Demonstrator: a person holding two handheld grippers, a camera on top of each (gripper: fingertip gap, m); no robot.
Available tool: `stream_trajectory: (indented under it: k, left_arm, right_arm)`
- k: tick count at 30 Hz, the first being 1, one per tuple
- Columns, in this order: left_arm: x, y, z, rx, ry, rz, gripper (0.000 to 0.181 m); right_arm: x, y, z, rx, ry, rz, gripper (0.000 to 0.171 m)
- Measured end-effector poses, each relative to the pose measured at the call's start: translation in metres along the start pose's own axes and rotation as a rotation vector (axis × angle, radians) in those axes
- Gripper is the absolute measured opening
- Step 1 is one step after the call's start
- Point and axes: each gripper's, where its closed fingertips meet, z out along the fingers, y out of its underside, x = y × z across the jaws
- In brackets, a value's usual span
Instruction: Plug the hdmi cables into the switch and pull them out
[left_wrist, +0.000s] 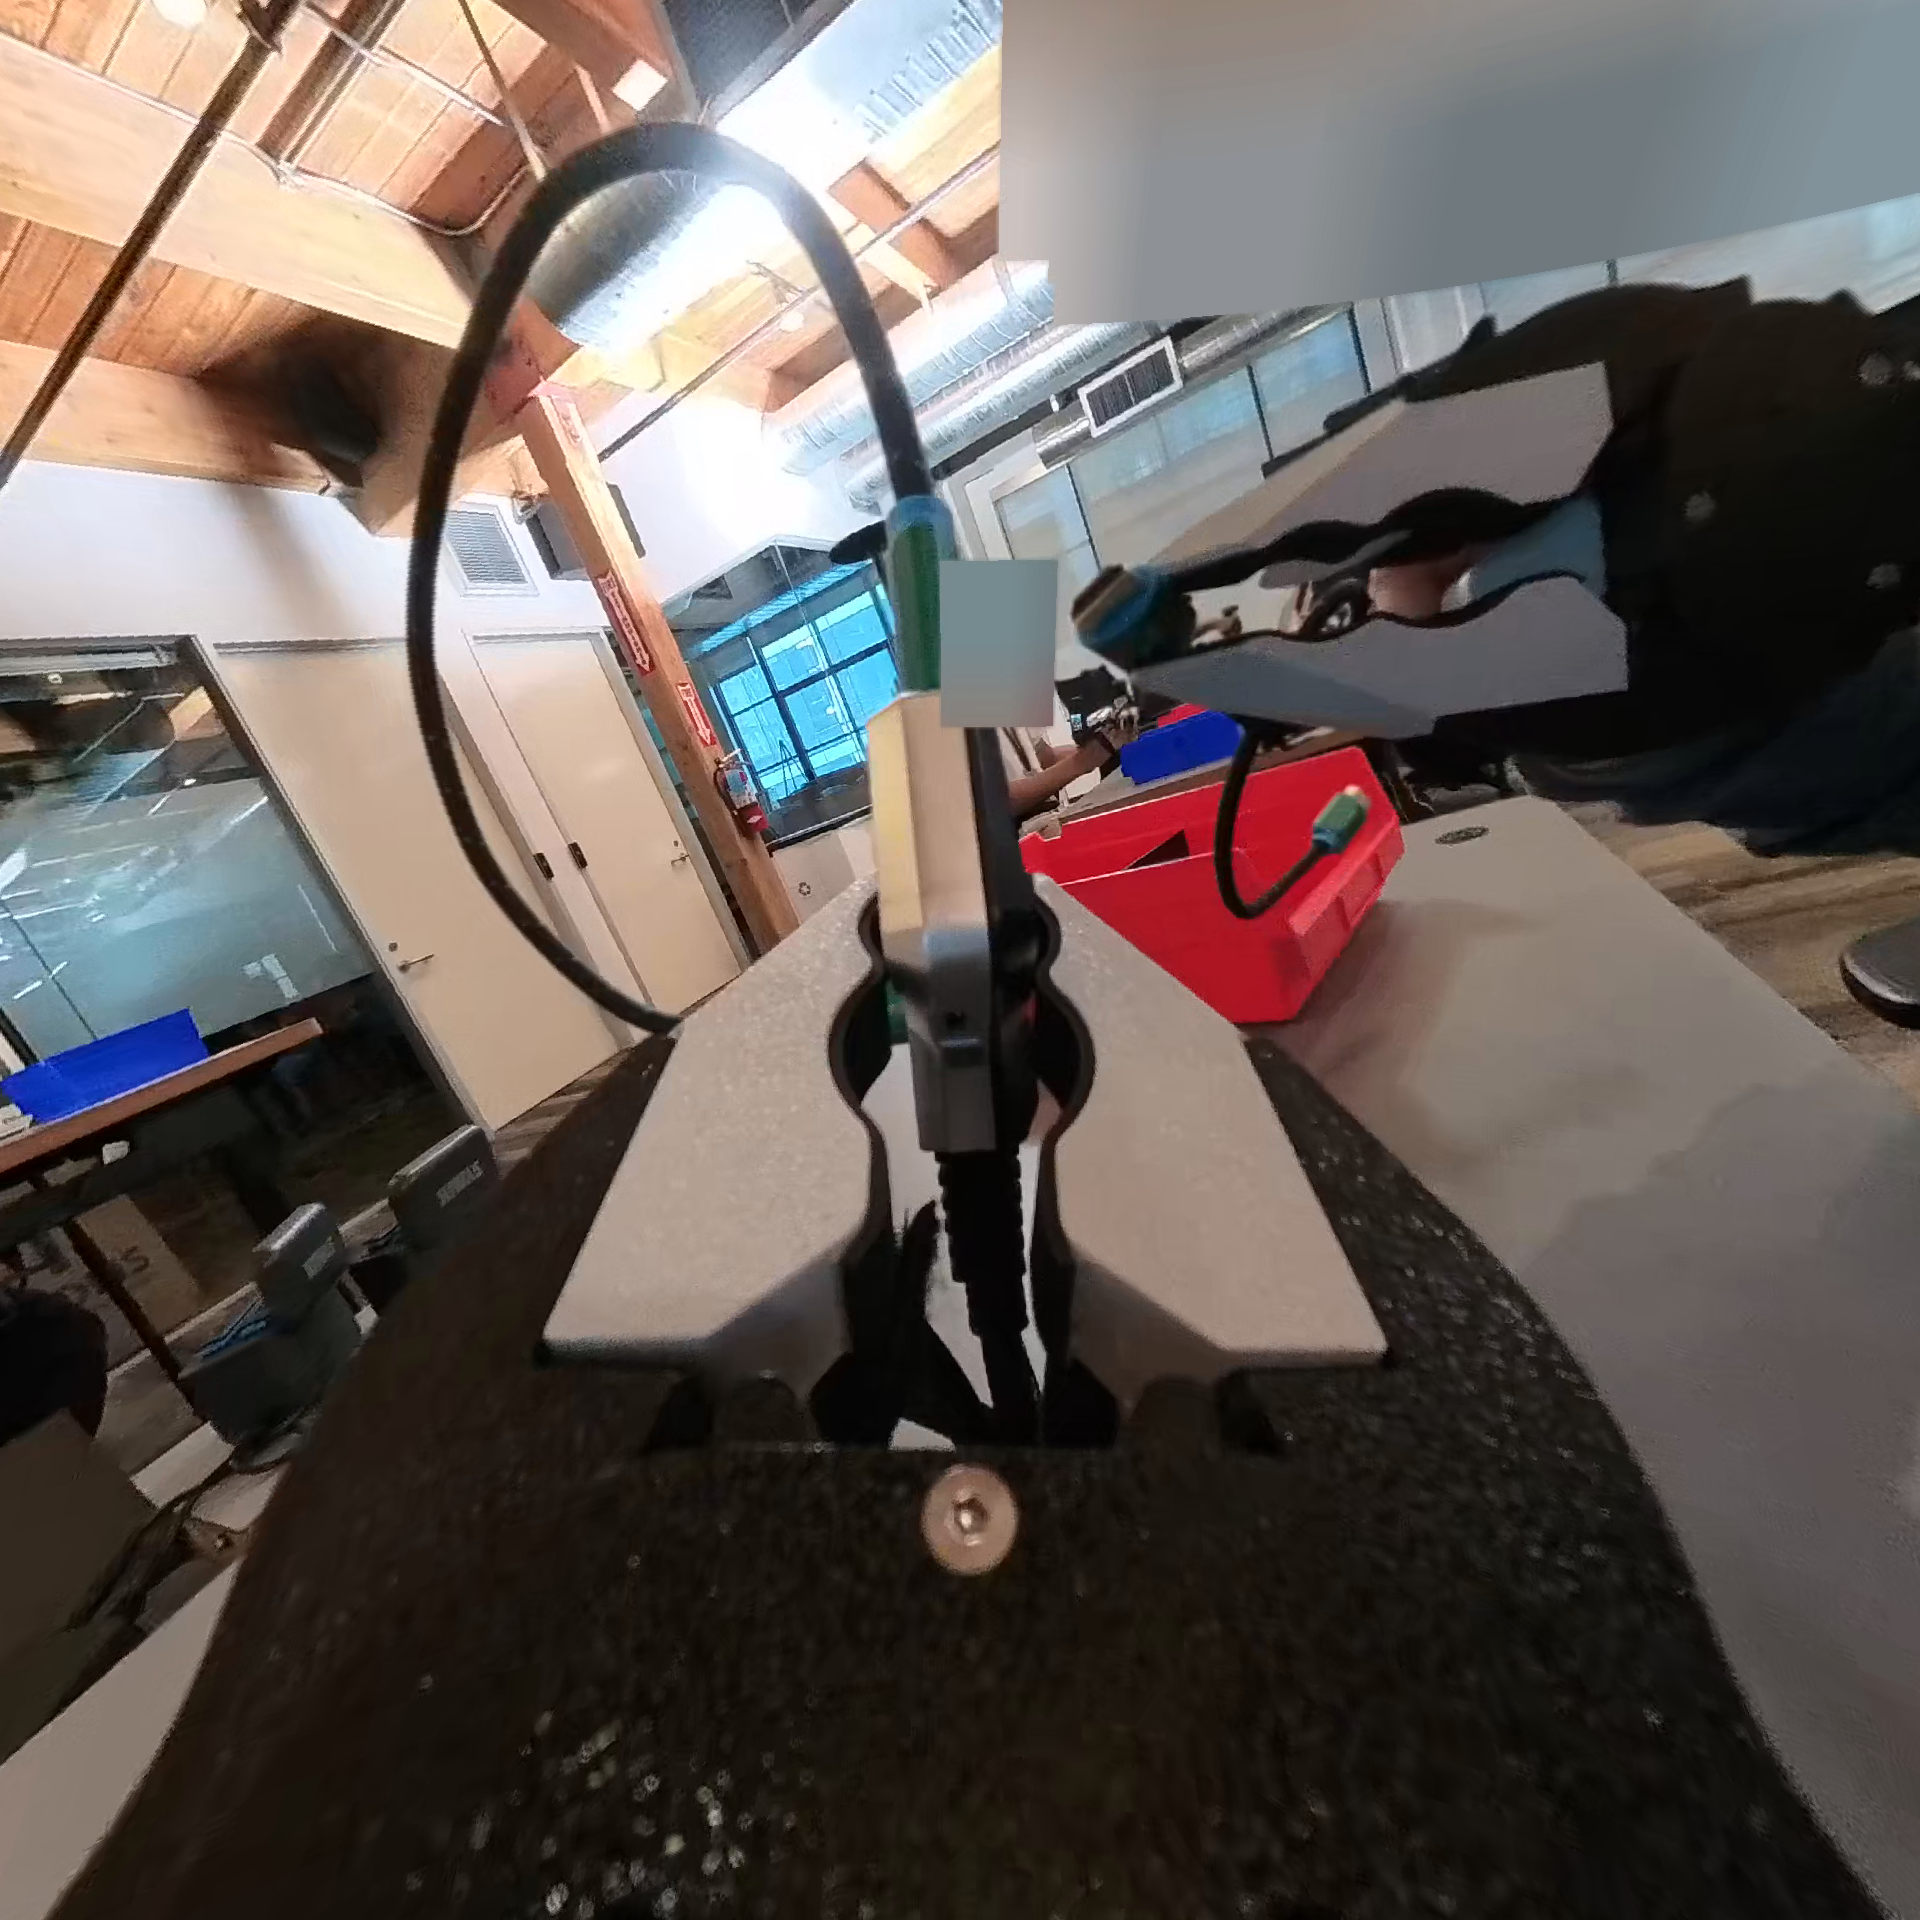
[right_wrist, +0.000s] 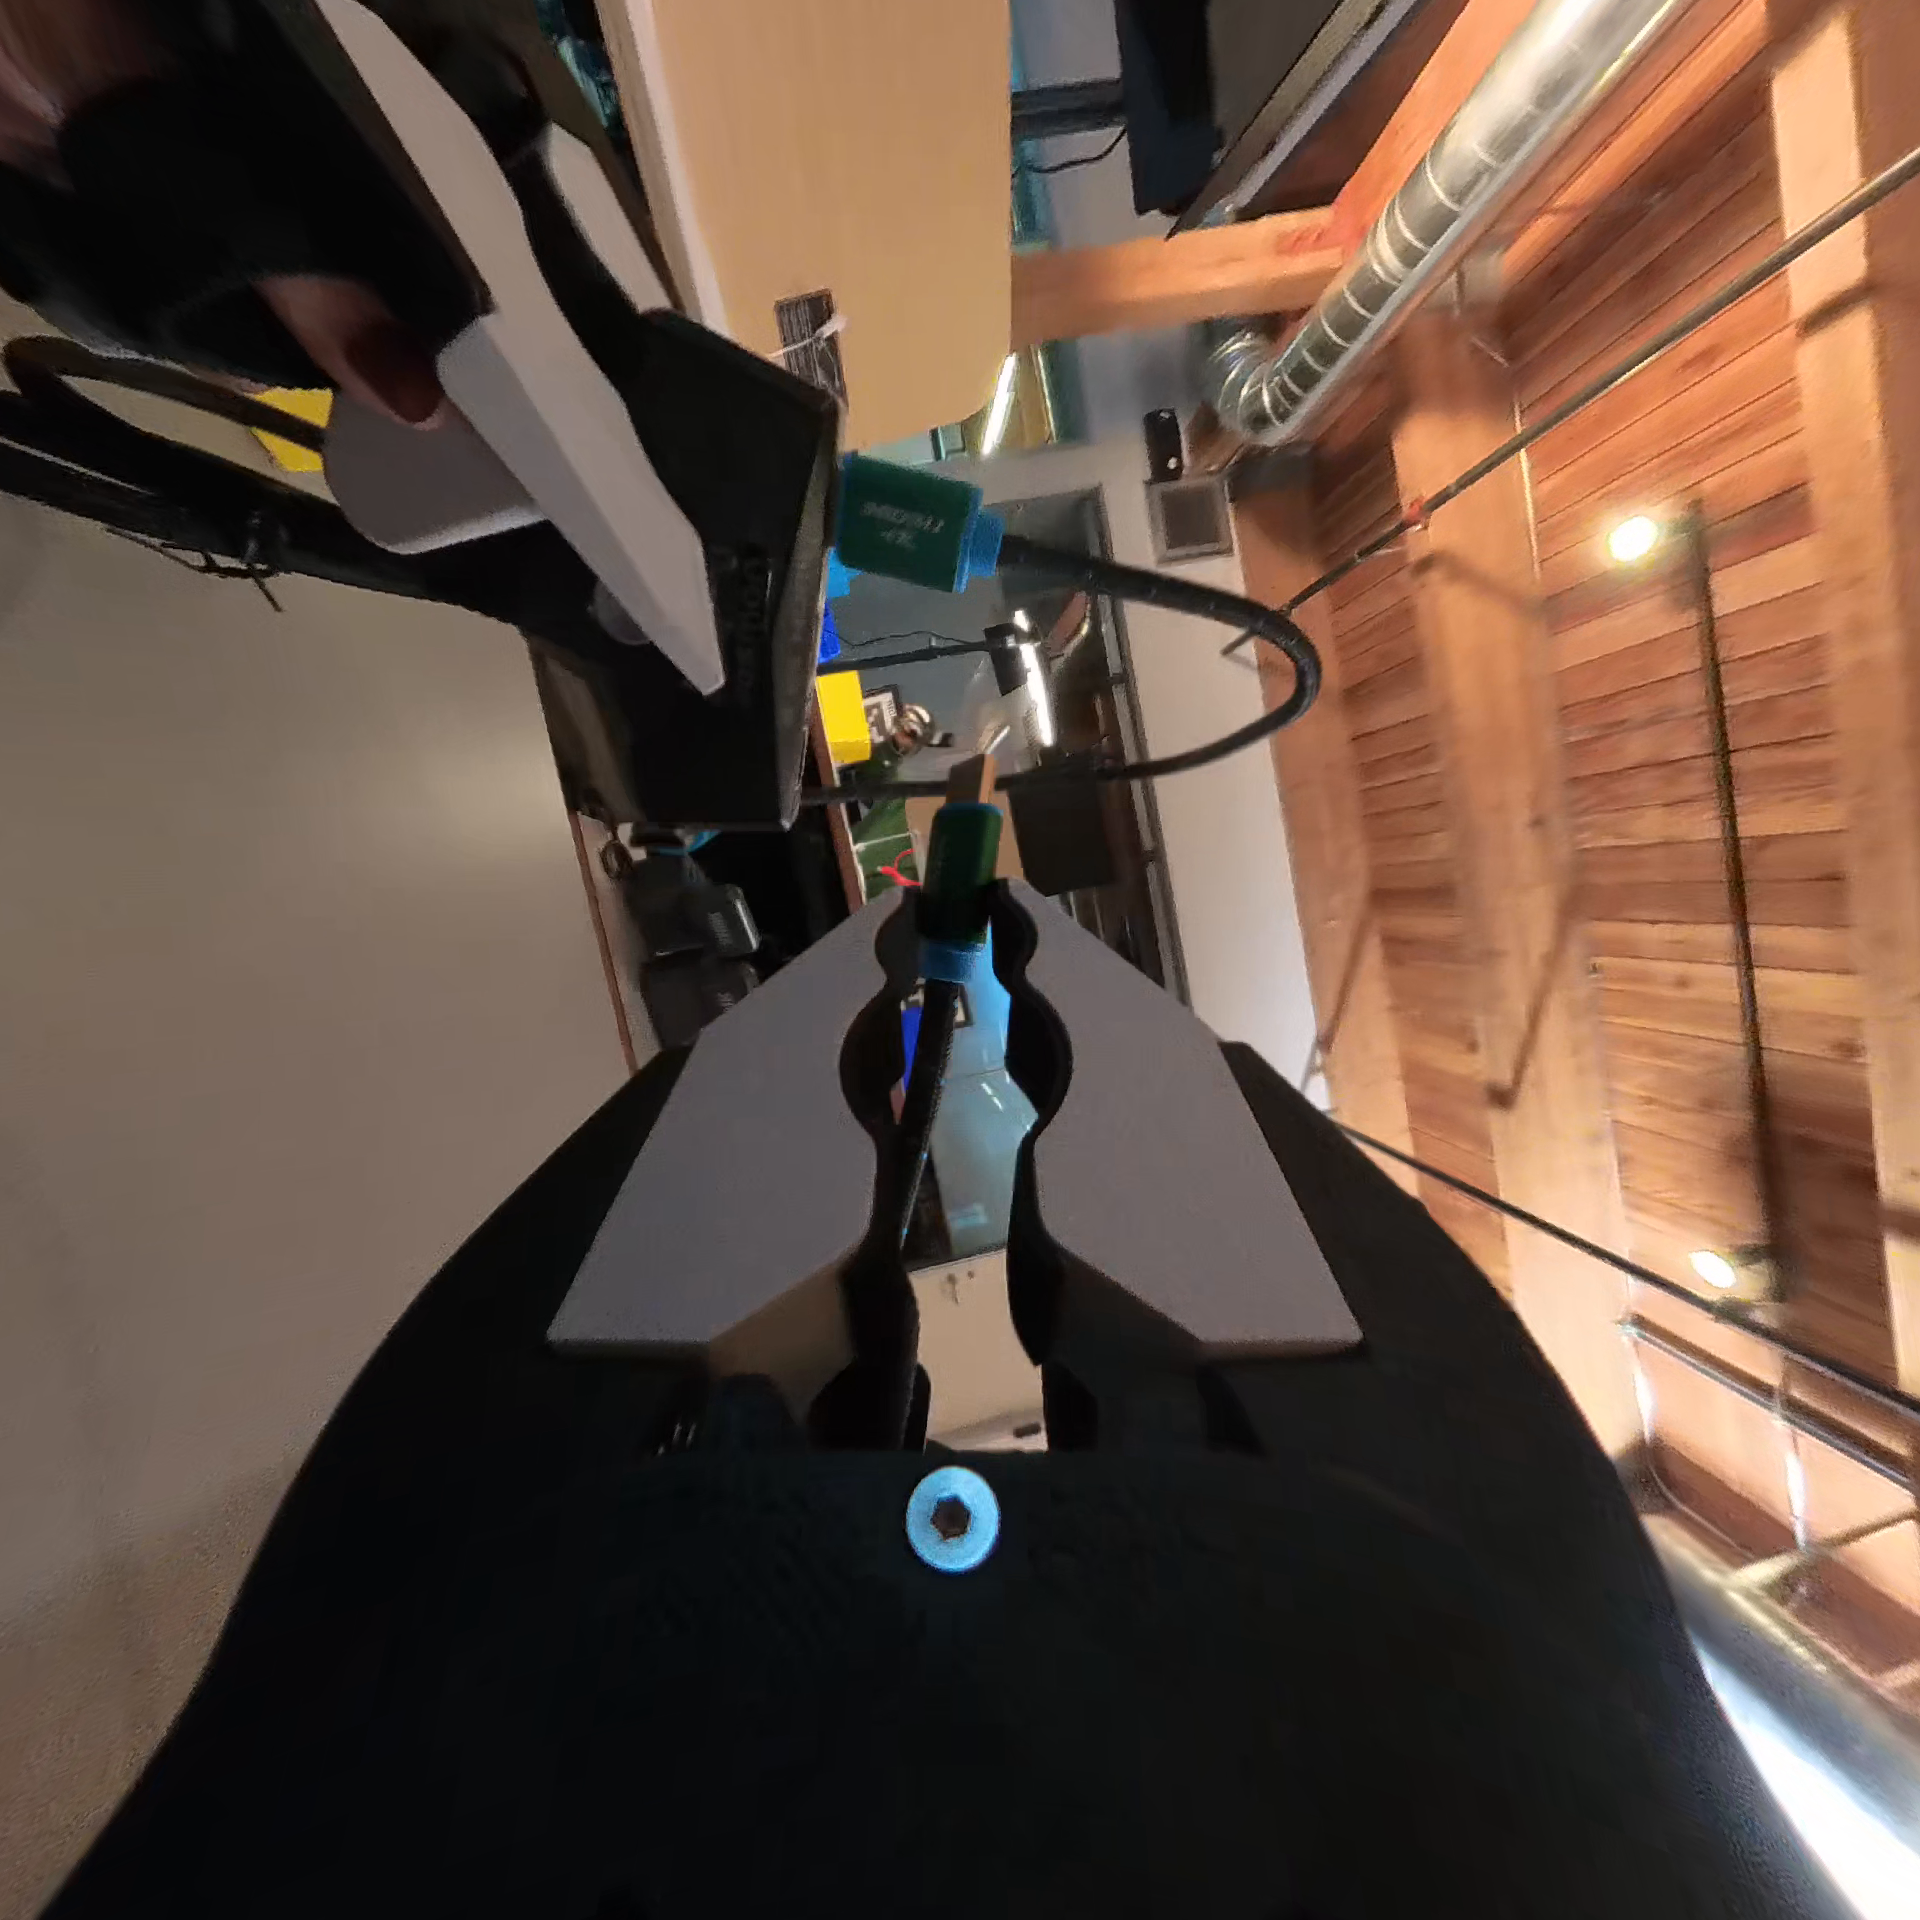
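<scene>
My left gripper is shut on the HDMI switch, a slim silver and black box held upright and edge-on. One green HDMI plug sits in its top end, and its black cable loops up and over to the left. My right gripper is shut on a second green plug whose bare metal tip is free, a short way from the switch. In the left wrist view the right gripper hangs to the right of the switch, plug pointing at it.
A red bin stands on the grey table behind the switch, with another green plug and its cable over its edge. Blue bins stand farther back. A person's fingers hold the left gripper.
</scene>
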Motion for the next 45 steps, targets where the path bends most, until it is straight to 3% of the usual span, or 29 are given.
stream_trajectory:
  k: [15, 22, 29, 33, 42, 45]
  left_arm:
    - [0.009, 0.004, 0.001, -0.014, 0.043, -0.002, 0.02]
    - [0.017, 0.006, 0.004, -0.045, 0.108, -0.071, 0.019]
    - [0.012, 0.018, 0.007, -0.196, -0.049, 0.363, 0.021]
    - [0.028, 0.017, 0.007, -0.185, -0.034, 0.572, 0.02]
    - [0.043, 0.039, 0.009, -0.282, 0.0, 0.703, 0.022]
    - [0.036, 0.058, 0.01, -0.384, -0.015, 0.694, 0.036]
  right_arm:
    - [-0.009, 0.001, 0.002, -0.025, -0.122, -0.12, 0.012]
    - [-0.014, 0.004, 0.004, -0.011, -0.134, -0.319, 0.012]
    - [-0.021, 0.007, 0.001, -0.04, -0.227, -0.348, 0.012]
    - [-0.03, 0.016, -0.001, -0.071, -0.244, -0.41, 0.012]
    - [-0.05, 0.029, -0.004, -0.111, -0.289, -0.462, 0.013]
    - [-0.058, 0.032, -0.005, -0.119, -0.313, -0.445, 0.012]
